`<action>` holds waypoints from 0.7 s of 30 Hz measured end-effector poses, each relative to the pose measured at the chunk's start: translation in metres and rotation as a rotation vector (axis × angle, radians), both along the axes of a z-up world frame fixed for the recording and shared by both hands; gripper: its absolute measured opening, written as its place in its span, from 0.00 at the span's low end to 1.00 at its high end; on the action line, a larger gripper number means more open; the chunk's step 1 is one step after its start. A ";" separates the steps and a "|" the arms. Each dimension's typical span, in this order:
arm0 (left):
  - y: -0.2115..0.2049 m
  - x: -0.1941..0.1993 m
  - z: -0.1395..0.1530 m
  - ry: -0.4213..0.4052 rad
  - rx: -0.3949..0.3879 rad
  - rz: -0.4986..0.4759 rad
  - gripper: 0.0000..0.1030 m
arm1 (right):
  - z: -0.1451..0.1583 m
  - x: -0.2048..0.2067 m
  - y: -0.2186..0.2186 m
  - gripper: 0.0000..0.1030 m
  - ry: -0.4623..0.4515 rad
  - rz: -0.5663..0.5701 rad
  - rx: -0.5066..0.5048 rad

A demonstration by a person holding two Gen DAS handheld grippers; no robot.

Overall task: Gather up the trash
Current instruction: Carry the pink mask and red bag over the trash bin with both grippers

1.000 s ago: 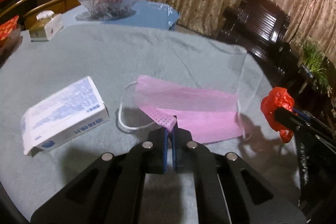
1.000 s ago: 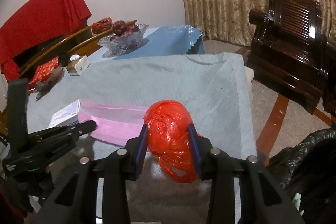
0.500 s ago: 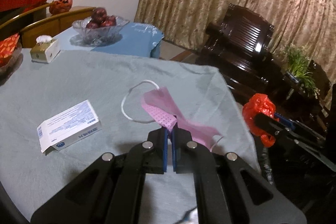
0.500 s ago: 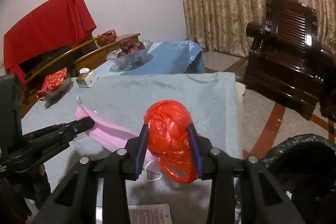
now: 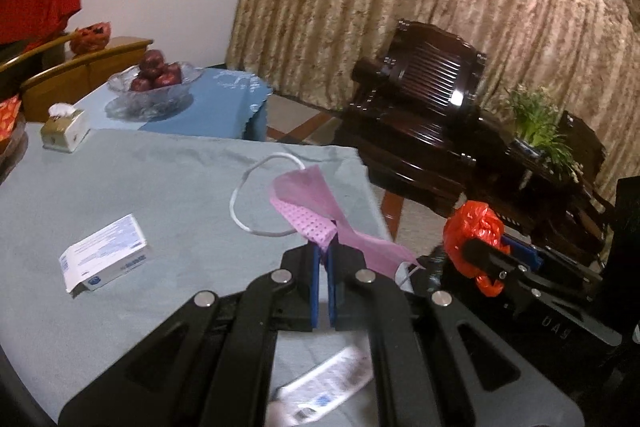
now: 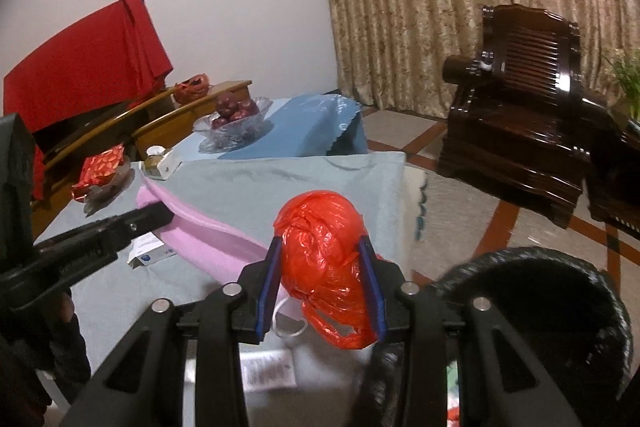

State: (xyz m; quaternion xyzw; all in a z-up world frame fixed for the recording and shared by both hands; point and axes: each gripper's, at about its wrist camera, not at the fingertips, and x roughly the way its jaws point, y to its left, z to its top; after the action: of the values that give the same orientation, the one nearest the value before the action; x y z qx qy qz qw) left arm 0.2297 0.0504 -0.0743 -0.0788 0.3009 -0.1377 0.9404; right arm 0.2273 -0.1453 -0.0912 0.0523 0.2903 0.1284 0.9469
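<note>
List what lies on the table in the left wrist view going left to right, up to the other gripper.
Tissue box, white carton, white ear loop, pink mask pinched in the left gripper, red plastic bag clamped in the right gripper.

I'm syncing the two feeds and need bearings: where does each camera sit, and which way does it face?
Left wrist: on the left gripper, facing across the table toward the curtain; its fingers pinch the mask.
Right wrist: on the right gripper, facing over the table edge toward the wall; it clamps the red bag beside the bin.
Shared: mask, red bag, box, fruit bowl, each other's gripper.
</note>
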 end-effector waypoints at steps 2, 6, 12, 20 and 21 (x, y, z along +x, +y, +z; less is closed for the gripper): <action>-0.017 -0.003 0.003 -0.010 0.008 -0.031 0.02 | 0.002 -0.009 -0.015 0.36 -0.004 -0.028 -0.005; -0.048 -0.008 0.004 -0.013 0.011 -0.085 0.02 | 0.005 -0.025 -0.047 0.36 -0.004 -0.086 -0.024; -0.106 -0.012 -0.002 -0.010 0.008 -0.181 0.02 | 0.011 -0.043 -0.095 0.36 -0.010 -0.176 -0.043; -0.173 -0.011 -0.023 0.026 0.054 -0.288 0.02 | -0.004 -0.058 -0.144 0.36 0.031 -0.284 -0.049; -0.181 -0.011 -0.028 0.037 0.061 -0.301 0.02 | -0.009 -0.059 -0.150 0.36 0.042 -0.296 -0.047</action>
State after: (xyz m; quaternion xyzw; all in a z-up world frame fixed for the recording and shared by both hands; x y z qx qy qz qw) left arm 0.2187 -0.1308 -0.1018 -0.0068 0.3305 -0.2665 0.9054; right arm 0.1680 -0.2948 -0.1000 0.0750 0.3020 -0.0204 0.9501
